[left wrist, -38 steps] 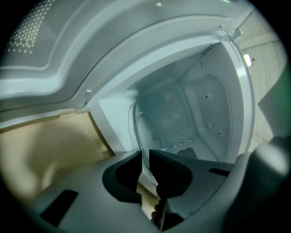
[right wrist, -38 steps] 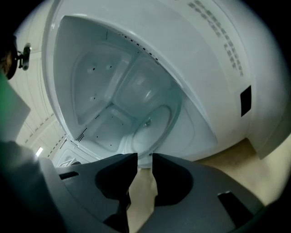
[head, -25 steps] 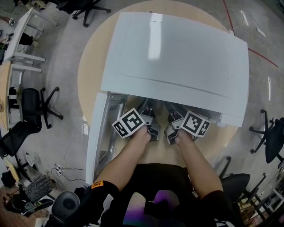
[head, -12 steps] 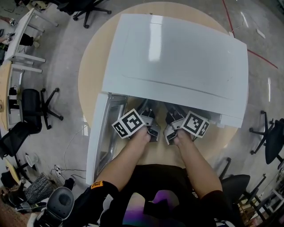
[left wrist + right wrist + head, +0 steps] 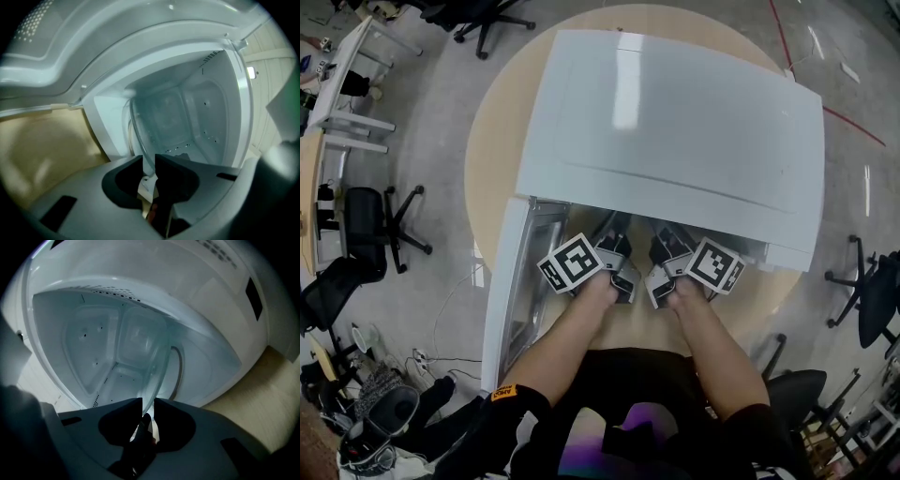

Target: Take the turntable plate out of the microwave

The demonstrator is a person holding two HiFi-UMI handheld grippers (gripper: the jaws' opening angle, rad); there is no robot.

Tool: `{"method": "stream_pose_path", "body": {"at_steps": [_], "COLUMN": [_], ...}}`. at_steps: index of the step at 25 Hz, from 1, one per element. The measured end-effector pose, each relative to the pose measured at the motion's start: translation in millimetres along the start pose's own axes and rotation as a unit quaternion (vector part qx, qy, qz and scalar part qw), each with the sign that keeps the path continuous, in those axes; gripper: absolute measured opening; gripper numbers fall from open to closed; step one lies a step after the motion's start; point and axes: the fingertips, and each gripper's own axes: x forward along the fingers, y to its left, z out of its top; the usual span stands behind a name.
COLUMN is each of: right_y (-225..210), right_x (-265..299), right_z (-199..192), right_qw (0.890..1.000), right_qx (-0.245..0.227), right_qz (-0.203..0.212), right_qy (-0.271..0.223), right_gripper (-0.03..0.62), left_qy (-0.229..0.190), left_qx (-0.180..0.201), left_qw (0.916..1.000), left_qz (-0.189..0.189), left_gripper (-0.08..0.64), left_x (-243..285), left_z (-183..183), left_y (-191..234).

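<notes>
A white microwave (image 5: pixel 675 141) sat on a round, pale wooden table (image 5: pixel 483 159), seen steeply from above. Its door (image 5: pixel 508 300) was swung open at the near left. A person's two bare forearms reached forward from the near edge, each hand holding a gripper pushed into the oven's mouth under the overhanging top.

The left gripper (image 5: pixel 149 161) had its two dark jaws closed onto the near rim of the clear glass turntable plate (image 5: pixel 137 136), with the glass edge pinched in the narrow slot between them. The right gripper (image 5: pixel 147 404) was clamped the same way on the rim just to the right of the left gripper.

The plate stretched away from both sets of jaws into the white cavity, its far part inside the microwave, with the perforated back and side walls showing through the glass. Whether it rested on the cavity floor could not be told.

A black office chair (image 5: pixel 380 230) stood on the grey floor, well to the left of the table.
</notes>
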Motion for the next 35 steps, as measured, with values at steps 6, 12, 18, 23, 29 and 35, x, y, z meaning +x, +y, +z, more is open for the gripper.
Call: {"method": "stream_pose_path", "body": {"at_steps": [6, 12, 18, 23, 29, 35], "right_y": [5.3, 6.3, 3.2, -3.6, -3.6, -1.9], "right_x": [-1.7, -1.2, -0.3, -0.9, 2.0, 7.7], "right_z": [2.0, 1.7, 3.0, -0.1, 1.4, 9.3], "right_qw": [1.0, 1.0, 1.0, 1.0, 0.999, 0.997], "right_qx": [0.003, 0.006, 0.011, 0.023, 0.043, 0.072], "right_qz": [0.006, 0.006, 0.007, 0.002, 0.014, 0.022], "right_qy": [-0.002, 0.0, -0.002, -0.003, -0.014, -0.027], "right_gripper": [0.087, 0.087, 0.086, 0.087, 0.087, 0.087], "left_qy": [-0.015, -0.025, -0.035, -0.043, -0.041, -0.034], "left_qx": [-0.026, -0.04, -0.061, -0.088, -0.088, -0.091], "left_qw": [0.9995, 0.9988, 0.9975, 0.9951, 0.995, 0.9951], "left_qz": [-0.007, -0.014, -0.01, -0.016, -0.023, -0.02], "left_gripper": [0.147, 0.149, 0.112, 0.086, 0.077, 0.077], "left_x": [6.3, 16.4, 20.4, 18.5, 19.1, 17.3], "left_z": [5.9, 14.9, 15.2, 13.7, 17.3, 15.2], "left_y": [0.4, -0.9, 2.8, 1.0, -7.0, -12.4]}}
